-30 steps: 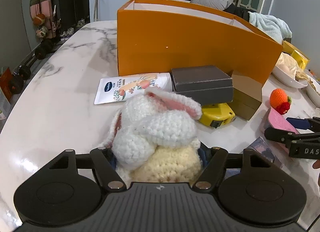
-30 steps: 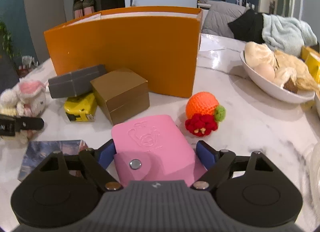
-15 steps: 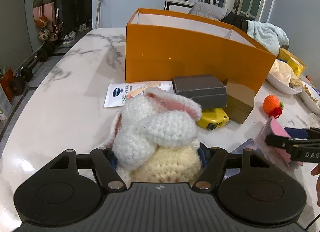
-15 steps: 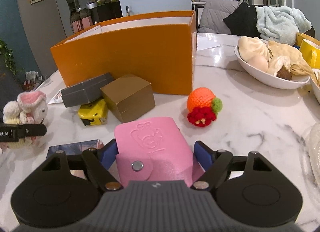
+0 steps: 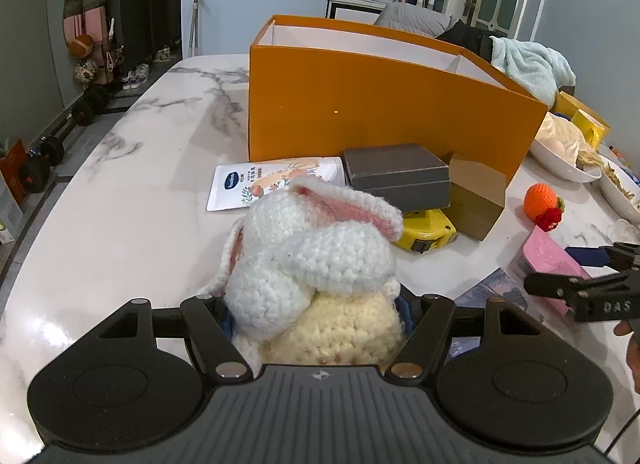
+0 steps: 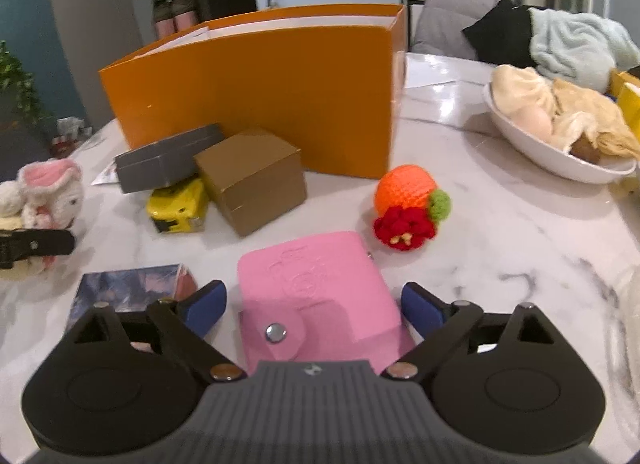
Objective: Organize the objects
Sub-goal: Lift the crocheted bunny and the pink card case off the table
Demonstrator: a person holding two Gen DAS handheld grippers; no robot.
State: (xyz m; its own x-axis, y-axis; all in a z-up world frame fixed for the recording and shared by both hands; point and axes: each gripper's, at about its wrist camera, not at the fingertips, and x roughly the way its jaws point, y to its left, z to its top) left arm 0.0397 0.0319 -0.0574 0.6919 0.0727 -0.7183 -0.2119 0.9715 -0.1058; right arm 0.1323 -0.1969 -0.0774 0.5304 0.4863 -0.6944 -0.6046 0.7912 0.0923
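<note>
My left gripper (image 5: 316,312) is shut on a crocheted white and cream bunny (image 5: 316,264) and holds it above the marble table; the bunny also shows in the right wrist view (image 6: 44,191). My right gripper (image 6: 314,306) has its blue pads (image 6: 204,308) spread on either side of a pink snap wallet (image 6: 316,296), with gaps showing on both sides. The wallet also shows in the left wrist view (image 5: 544,260). A large open orange box (image 5: 380,103) stands behind; it also shows in the right wrist view (image 6: 260,87).
In front of the box lie a grey box (image 6: 168,161), a brown box (image 6: 252,179), a yellow tape measure (image 6: 178,205), a white pouch (image 5: 272,181), a crocheted orange (image 6: 408,207) and a printed card (image 6: 128,292). A white bowl of food (image 6: 560,135) stands at the right.
The left gripper has risen and drawn back with the bunny. The right gripper's pads have spread apart from the pink wallet, and the view has shifted slightly.
</note>
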